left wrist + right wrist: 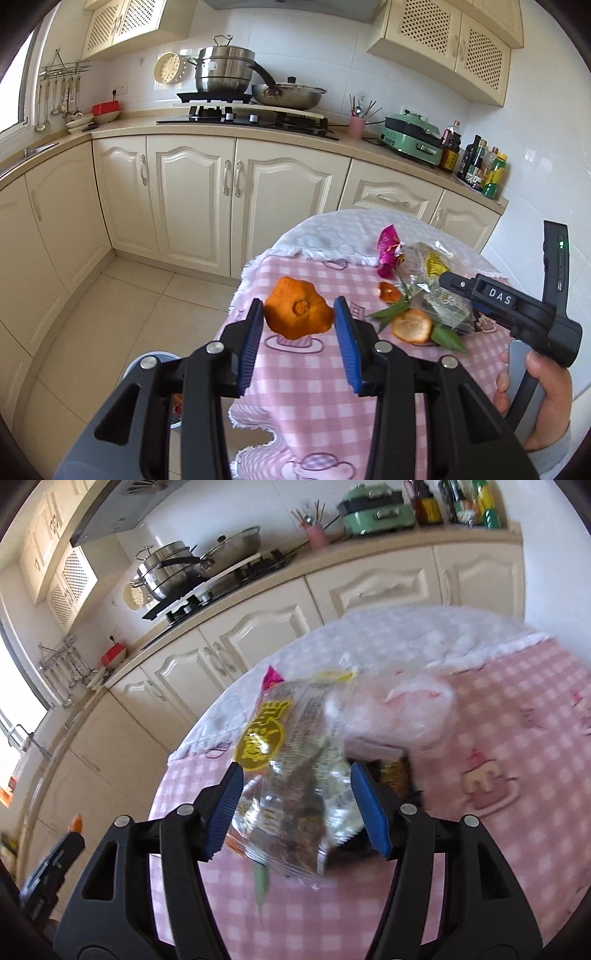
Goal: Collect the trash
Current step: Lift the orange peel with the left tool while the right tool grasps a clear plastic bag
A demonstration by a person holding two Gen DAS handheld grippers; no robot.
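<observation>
my left claw (298, 321) is clamped on 1 large piece of orange peel (297, 312), pinched between the 2 blue pads and lifted clear of the desk (295, 387), so that piece counts as picked up but not yet binned. below and to the left of that claw, partly hidden by its frame, i see what i take to be the rim of a bin (155, 360) on the floor, and i judge the peel should go there next. the peel's outer skin and stem button face back toward me; it is roughly as wide as tall, its slightly longer span running across from pad to pad. my right claw (297, 808) stands apart around a crinkled clear snack wrapper (291, 775); its pads sit beside the wrapper's edges and i cannot say they press it, so i judge it not gripped. the wrapper lies with its long axis running away from that claw, yellow label end far, torn end near and hanging past the pads. left on the desk, to the right of my left claw: a small peel curl (388, 291), a peel half (412, 325), green leaves (448, 338) and a magenta flower (388, 251). most of the collecting is ahead.
</observation>
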